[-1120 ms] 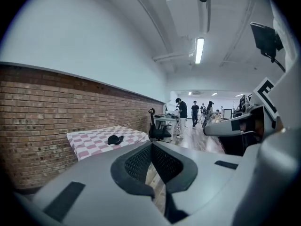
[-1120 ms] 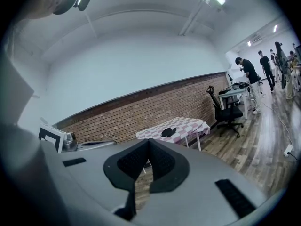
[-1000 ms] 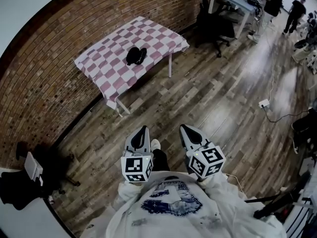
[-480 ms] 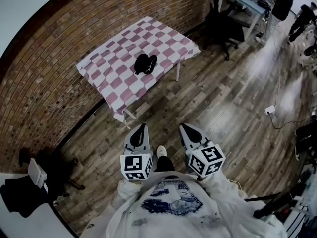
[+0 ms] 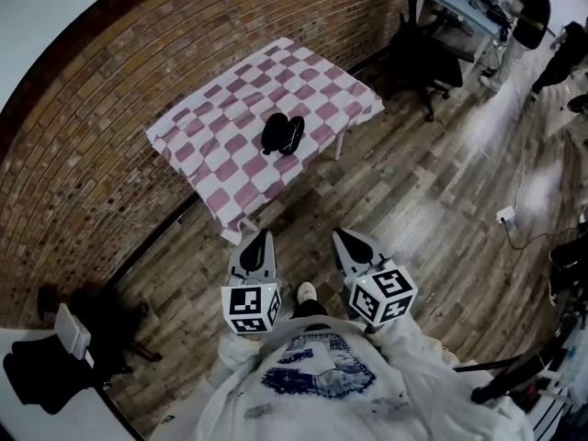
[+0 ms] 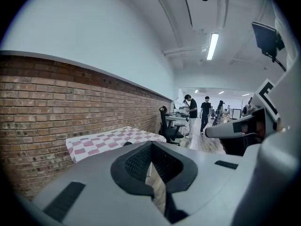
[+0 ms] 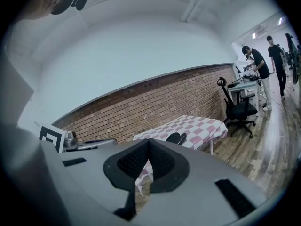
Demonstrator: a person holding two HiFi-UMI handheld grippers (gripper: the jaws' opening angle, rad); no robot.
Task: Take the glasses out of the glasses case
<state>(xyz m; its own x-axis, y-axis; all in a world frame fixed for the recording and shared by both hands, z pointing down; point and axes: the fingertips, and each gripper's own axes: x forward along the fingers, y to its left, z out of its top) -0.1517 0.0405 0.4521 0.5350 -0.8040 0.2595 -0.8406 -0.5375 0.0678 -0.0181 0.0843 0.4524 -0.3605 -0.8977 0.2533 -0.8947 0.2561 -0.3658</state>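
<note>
The black glasses case (image 5: pixel 282 133) lies on the bench (image 5: pixel 211 154), near the middle of its pink-and-white checked cloth and a little toward the edge that faces the person. From the head view it reads as 2 dark lobes side by side. Whether it is open, and whether glasses lie in it, is too small to tell. The right gripper view shows the same case (image 7: pixel 176 137) as a low dark shape on the cloth.

The bench stands close against a curved brick wall (image 5: pixel 110 81) on a wood-plank floor (image 5: pixel 413 209). Both tools are well apart from it, held out in front of the person's white printed sweatshirt (image 5: pixel 322 384).

The left tool (image 5: pixel 265 239) and the right tool (image 5: pixel 342 238) point toward the bench, side by side, each with its marker cube at the rear. In each gripper view, the left tool (image 6: pixel 151 147) and the right tool (image 7: pixel 148 144) have their jaws together with nothing between them.

1 shoe (image 5: pixel 307 292) shows on the floor between the 2 tools. Beyond the bench's far corner stand a black office chair (image 5: pixel 418 53) and a desk (image 5: pixel 469 7), with people near them.
</note>
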